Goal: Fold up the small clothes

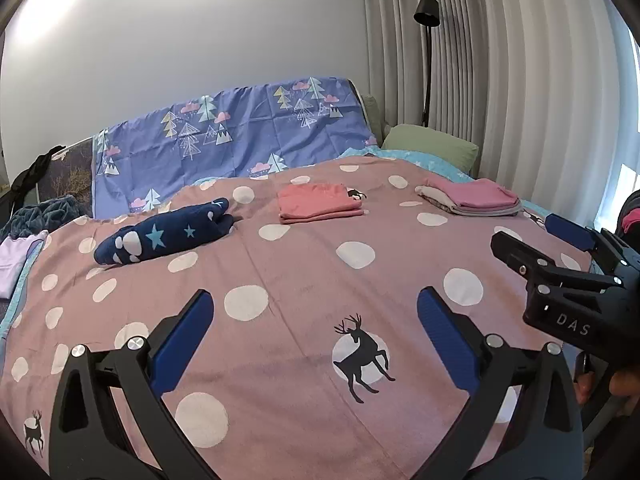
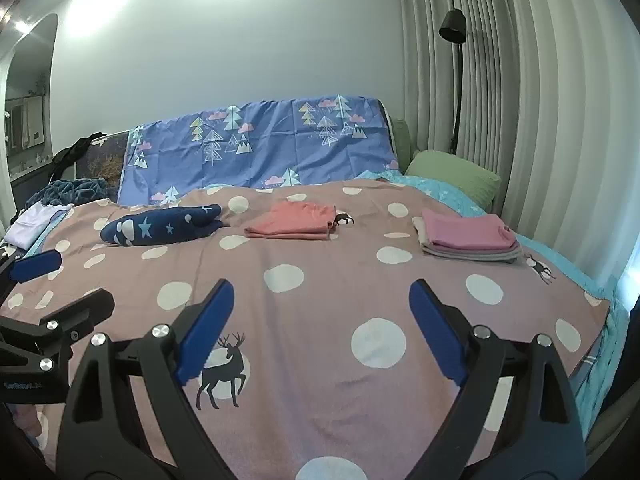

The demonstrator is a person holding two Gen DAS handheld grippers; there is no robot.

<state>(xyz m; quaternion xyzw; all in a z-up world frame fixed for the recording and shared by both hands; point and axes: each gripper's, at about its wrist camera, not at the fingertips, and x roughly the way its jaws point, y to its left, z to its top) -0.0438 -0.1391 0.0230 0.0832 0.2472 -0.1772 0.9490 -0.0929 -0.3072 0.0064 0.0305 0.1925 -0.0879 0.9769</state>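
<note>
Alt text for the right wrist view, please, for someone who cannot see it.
The open right gripper hovers, holding nothing, over a pink spotted bedspread. Further back lie a navy star-print garment, a folded coral garment and a folded pink-topped stack.

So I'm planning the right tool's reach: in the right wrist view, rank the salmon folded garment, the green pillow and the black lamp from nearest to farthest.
From the right tool, open and empty:
1. Salmon folded garment, mid-bed, straight ahead.
2. Green pillow, at the bed's head, to the right.
3. Black lamp, standing behind the pillow by the curtain.
</note>
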